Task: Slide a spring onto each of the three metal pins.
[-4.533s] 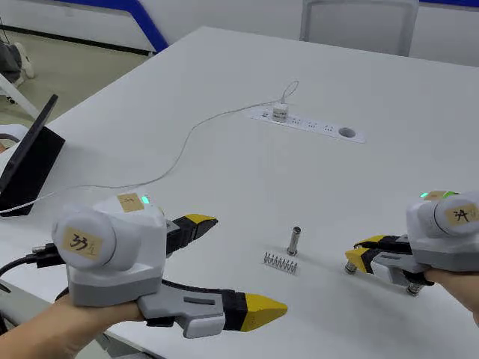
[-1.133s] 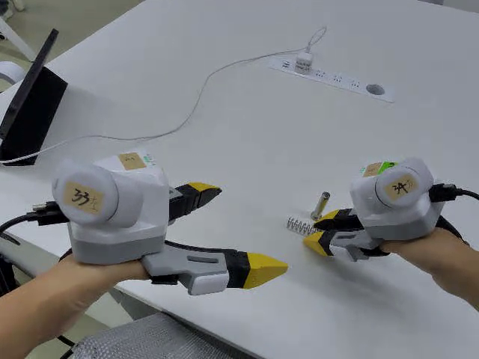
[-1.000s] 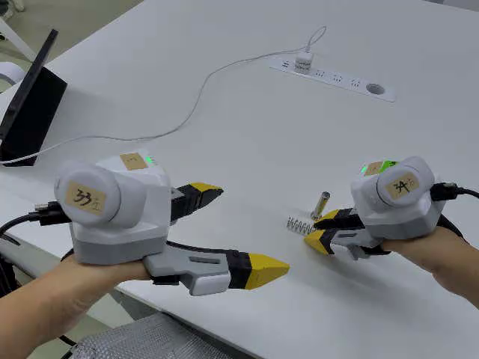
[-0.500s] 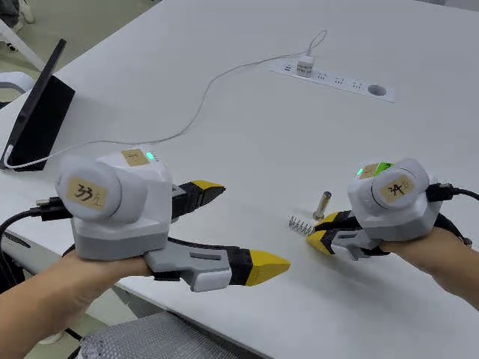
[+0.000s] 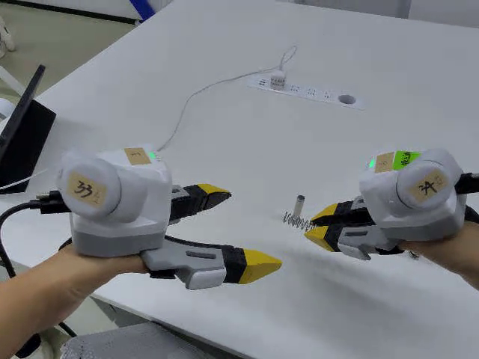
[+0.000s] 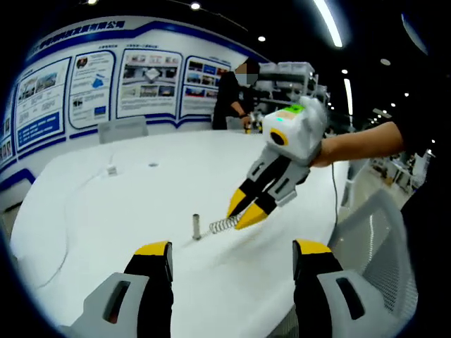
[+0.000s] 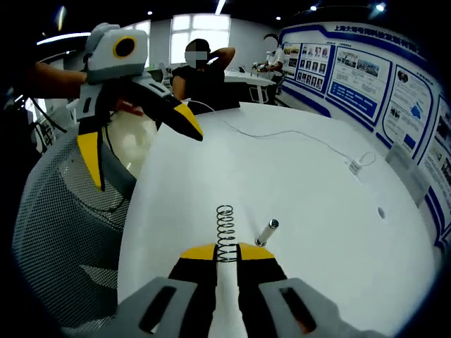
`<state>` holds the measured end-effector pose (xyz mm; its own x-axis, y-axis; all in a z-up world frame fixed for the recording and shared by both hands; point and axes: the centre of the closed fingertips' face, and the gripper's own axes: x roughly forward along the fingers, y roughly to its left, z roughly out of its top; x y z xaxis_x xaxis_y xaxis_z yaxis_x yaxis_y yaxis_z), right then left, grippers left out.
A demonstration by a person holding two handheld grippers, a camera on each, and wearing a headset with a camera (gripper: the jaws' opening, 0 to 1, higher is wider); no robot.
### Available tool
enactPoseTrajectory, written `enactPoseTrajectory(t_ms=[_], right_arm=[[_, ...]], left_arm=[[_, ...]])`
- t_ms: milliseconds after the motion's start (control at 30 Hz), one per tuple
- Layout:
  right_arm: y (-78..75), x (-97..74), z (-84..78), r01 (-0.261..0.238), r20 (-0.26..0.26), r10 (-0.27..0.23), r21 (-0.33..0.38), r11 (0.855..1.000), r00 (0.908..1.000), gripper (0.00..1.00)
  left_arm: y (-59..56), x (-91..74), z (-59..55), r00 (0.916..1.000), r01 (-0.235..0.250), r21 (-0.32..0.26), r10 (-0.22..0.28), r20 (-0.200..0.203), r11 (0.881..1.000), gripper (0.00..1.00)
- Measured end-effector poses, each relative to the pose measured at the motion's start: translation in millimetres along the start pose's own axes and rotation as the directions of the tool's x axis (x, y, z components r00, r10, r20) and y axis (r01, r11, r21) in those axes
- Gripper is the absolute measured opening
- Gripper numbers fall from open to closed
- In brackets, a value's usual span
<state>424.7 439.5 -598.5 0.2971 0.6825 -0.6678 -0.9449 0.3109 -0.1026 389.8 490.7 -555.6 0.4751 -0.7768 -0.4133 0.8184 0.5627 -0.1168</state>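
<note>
A short metal pin (image 5: 300, 203) stands upright on the white table (image 5: 247, 142). My right gripper (image 5: 316, 225) is shut on one end of a small wire spring (image 5: 293, 220). The spring sticks out from the jaws toward the pin's base. In the right gripper view the spring (image 7: 225, 232) reaches forward from the closed right gripper (image 7: 225, 255), just left of the pin (image 7: 266, 232). My left gripper (image 5: 238, 230) hovers open to the left, nothing between its jaws. From the left gripper (image 6: 232, 250) I see the pin (image 6: 196, 227), the spring (image 6: 224, 224) and the right gripper (image 6: 246, 209) ahead.
A white power strip (image 5: 307, 91) with a plugged-in cable (image 5: 202, 93) lies at the table's far side. A dark slanted screen (image 5: 19, 134) stands at the left edge. A grey mesh chair (image 5: 120, 342) sits below the near table edge. People stand in the background (image 7: 208, 70).
The spring lay free on the table beside the pin, with the right gripper off to its right. That gripper has moved in and shut on the spring's end. The left gripper stays open.
</note>
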Motion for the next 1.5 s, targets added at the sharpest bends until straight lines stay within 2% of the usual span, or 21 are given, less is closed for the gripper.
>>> enactPoseTrajectory(t_ms=[133, 200, 400, 467, 667, 833, 1067, 1300, 1400, 1433, 1500], right_arm=[[5.0, -20.7, 7.0, 0.013, 0.01, -0.012, -0.055, 0.998, 0.9999, 0.11], [10.7, -31.1, 16.8, -0.001, 0.056, 0.003, -0.043, 0.999, 0.9984, 0.11], [21.6, -50.1, 22.3, -0.014, 0.063, 0.022, -0.116, 0.993, 0.9978, 0.11], [25.0, -53.2, 22.7, -0.027, 0.072, 0.036, -0.118, 0.993, 0.9968, 0.11], [34.8, -59.5, 19.9, -0.061, 0.057, 0.073, -0.189, 0.98, 0.9957, 0.11], [42.6, -61.4, 19.5, -0.08, 0.043, 0.094, -0.246, 0.966, 0.9946, 0.11], [52.7, -62.6, 24.3, -0.096, 0.056, 0.114, -0.265, 0.959, 0.9918, 0.11], [59.3, -65.6, 24.2, -0.108, 0.045, 0.127, -0.292, 0.95, 0.9909, 0.11], [60.6, -67.3, 23.7, -0.111, 0.042, 0.129, -0.303, 0.947, 0.9907, 0.11], [61.2, -67.9, 23.6, -0.111, 0.043, 0.131, -0.308, 0.945, 0.9905, 0.11], [61.6, -68.7, 23.3, -0.107, 0.041, 0.127, -0.323, 0.94, 0.9911, 0.11]], left_arm=[[-11.9, 10.3, 5.8, 0.9995, 0.031, 0.029, -0.031, 0.001, 0.999, 0.65], [-17.9, 15.9, 8.6, 0.9991, 0.043, 0.052, -0.043, -0.002, 0.998, 0.62], [-30.9, 28.5, 22.3, 0.9974, 0.066, 0.081, -0.069, 0.024, 0.994, 0.55], [-34.3, 32.0, 24.0, 0.9966, 0.079, 0.093, -0.081, 0.019, 0.993, 0.52], [-43.6, 36.5, 28.3, 0.9922, 0.124, 0.141, -0.124, -0.007, 0.982, 0.41], [-50.2, 37.0, 30.9, 0.9888, 0.149, 0.166, -0.148, -0.019, 0.975, 0.25], [-58.3, 33.3, 24.9, 0.9826, 0.183, 0.206, -0.171, -0.073, 0.961, 0.2], [-66.9, 29.9, 22.6, 0.9762, 0.212, 0.244, -0.193, -0.099, 0.946, 0.14], [-70.2, 28.7, 22.1, 0.9755, 0.216, 0.291, -0.193, -0.104, 0.932, 0.13], [-71.2, 28.4, 21.8, 0.9752, 0.218, 0.325, -0.193, -0.108, 0.92, 0.12], [-72.8, 28.4, 22.0, 0.9772, 0.21, 0.337, -0.185, -0.103, 0.918, 0.12]])
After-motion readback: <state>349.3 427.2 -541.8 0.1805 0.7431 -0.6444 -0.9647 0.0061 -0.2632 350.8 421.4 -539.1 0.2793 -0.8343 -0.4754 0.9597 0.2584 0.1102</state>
